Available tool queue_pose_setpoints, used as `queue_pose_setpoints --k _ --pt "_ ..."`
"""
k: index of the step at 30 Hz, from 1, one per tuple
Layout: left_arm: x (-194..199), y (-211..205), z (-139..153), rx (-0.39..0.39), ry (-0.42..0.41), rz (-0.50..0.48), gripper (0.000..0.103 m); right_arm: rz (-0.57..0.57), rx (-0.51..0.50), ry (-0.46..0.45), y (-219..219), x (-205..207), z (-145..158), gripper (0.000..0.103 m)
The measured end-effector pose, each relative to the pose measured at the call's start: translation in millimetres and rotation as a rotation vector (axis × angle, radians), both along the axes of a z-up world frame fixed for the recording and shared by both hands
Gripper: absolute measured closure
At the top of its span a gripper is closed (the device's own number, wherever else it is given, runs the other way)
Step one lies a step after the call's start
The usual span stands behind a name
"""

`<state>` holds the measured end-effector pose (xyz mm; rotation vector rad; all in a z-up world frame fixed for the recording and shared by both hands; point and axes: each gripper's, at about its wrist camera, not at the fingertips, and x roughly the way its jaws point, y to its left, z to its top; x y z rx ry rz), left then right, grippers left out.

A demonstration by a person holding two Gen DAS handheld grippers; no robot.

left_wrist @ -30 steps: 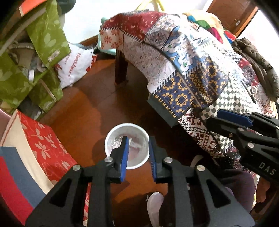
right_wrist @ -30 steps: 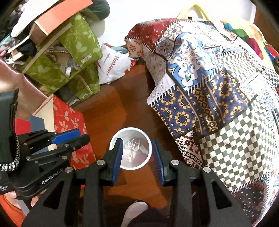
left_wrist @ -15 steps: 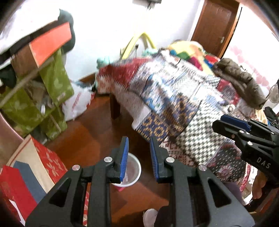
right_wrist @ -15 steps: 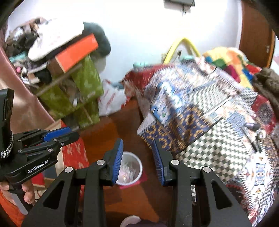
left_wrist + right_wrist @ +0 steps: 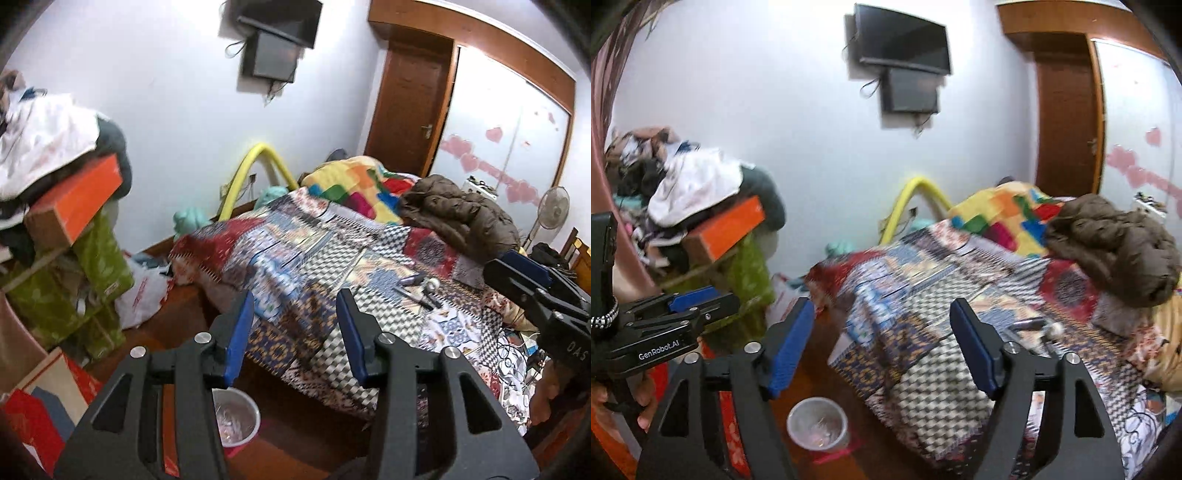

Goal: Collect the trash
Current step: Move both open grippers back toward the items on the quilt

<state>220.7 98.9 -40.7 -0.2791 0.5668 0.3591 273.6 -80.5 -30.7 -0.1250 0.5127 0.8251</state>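
Bin (image 5: 236, 417) sits on the floor beside the bed (image 5: 332, 266). Left tool (image 5: 295, 332) and right tool (image 5: 882, 347) have just been opening; both stand apart, nothing between them.

White walls, wall-mounted television (image 5: 903, 38) above a smaller screen (image 5: 911, 92). Brown wooden door (image 5: 408, 114) at right; dark wood floor (image 5: 177, 314). Bed (image 5: 332, 266) under patchwork cover; standing fan (image 5: 552, 212) beyond.

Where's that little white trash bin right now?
The white trash bin stands on the wooden floor, low in both views, beside the patchwork-covered bed.
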Motion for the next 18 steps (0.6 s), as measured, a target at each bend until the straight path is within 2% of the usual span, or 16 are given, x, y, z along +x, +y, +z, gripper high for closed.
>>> queue_pose_setpoints --k 5,6,8,11,15,16,18 --pt "29 -30 8 0.008 -0.01 -0.063 0.057 -0.081 0.009 -0.032 -30 15 7 0.024" --pt "38 -36 9 0.006 -0.012 -0.08 0.055 -0.1 0.008 -0.038 -36 20 8 0.024" --pt "51 -48 10 0.012 -0.02 -0.095 0.031 -0.13 0.009 -0.045 -48 25 9 0.024" --pt "72 -66 11 0.033 -0.049 -0.105 0.029 -0.158 -0.005 -0.041 -65 42 7 0.024" --pt "108 -87 8 0.031 -0.034 -0.167 0.029 -0.214 -0.022 -0.031 -87 69 0 0.024" --pt "117 -90 7 0.027 -0.034 -0.179 0.028 -0.233 -0.028 -0.029 -93 77 -3 0.024" --pt "136 -98 2 0.028 -0.025 -0.2 0.017 -0.257 -0.039 -0.015 -102 92 -10 0.024"
